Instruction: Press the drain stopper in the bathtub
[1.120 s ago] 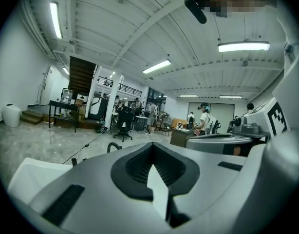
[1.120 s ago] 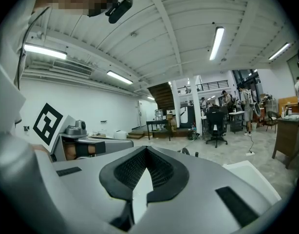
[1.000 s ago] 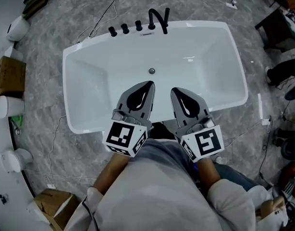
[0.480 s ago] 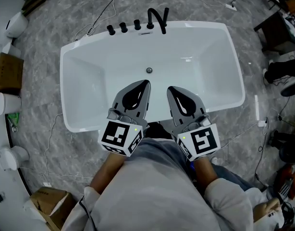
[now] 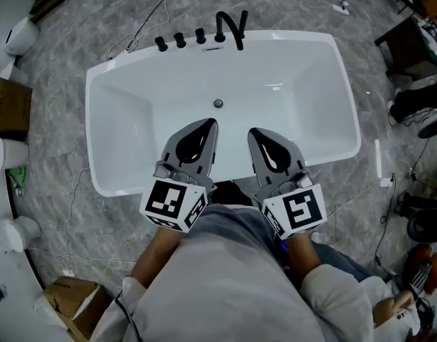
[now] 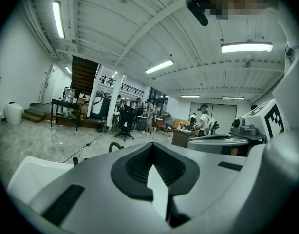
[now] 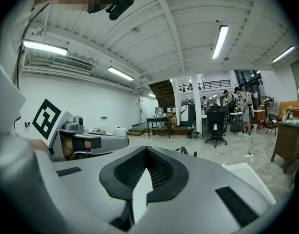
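The white bathtub (image 5: pixel 104 120) fills the head view, and the small round metal drain stopper (image 5: pixel 218 103) sits in its floor near the far wall. My left gripper (image 5: pixel 211 122) and right gripper (image 5: pixel 253 131) hover side by side over the tub's near half, pointing at the far rim. Both are shut with nothing between the jaws. The stopper lies a short way beyond both tips. In the left gripper view the left gripper (image 6: pixel 150 145) has its jaws together, and the right gripper (image 7: pixel 145 149) looks the same in its own view. Neither gripper view shows the stopper.
A black faucet (image 5: pixel 232 26) and three black knobs (image 5: pixel 180 41) stand on the tub's far rim. Cables run over the grey marble floor (image 5: pixel 69 70). Cardboard boxes (image 5: pixel 8 109) and white containers line the left wall. A person's body and sleeves fill the bottom.
The whole head view has slid a little, so the tub now lies slightly further left. Both grippers stay shut and side by side, the left one drifting slightly left.
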Demonstrator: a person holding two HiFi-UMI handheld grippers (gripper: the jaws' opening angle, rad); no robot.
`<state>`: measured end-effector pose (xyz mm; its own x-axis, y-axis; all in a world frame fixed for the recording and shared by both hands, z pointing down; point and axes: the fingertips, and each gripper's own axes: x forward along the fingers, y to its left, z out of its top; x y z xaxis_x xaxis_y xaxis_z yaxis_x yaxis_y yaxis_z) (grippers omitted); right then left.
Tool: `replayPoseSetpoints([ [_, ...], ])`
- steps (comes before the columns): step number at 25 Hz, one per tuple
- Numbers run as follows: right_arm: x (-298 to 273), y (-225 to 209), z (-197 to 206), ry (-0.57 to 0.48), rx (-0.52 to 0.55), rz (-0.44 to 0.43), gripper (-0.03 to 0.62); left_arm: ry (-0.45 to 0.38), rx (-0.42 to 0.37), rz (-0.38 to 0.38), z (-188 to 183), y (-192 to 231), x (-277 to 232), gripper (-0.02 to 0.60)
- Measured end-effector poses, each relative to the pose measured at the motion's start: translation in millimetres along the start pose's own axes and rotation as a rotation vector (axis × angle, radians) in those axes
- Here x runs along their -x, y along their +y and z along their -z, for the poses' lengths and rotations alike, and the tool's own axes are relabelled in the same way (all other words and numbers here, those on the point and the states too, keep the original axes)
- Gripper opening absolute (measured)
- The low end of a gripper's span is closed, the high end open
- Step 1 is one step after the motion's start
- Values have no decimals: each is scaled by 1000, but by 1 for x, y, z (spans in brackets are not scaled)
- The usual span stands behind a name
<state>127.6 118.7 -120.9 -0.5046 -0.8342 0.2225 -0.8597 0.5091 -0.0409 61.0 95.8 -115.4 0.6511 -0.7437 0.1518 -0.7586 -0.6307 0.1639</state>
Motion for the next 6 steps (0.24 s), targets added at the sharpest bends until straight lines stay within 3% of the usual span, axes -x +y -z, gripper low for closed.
replayPoseSetpoints([
  [6,-1,-7,-2,-2,9,2,15,-15,-4,-12,-4,3,-4,6],
])
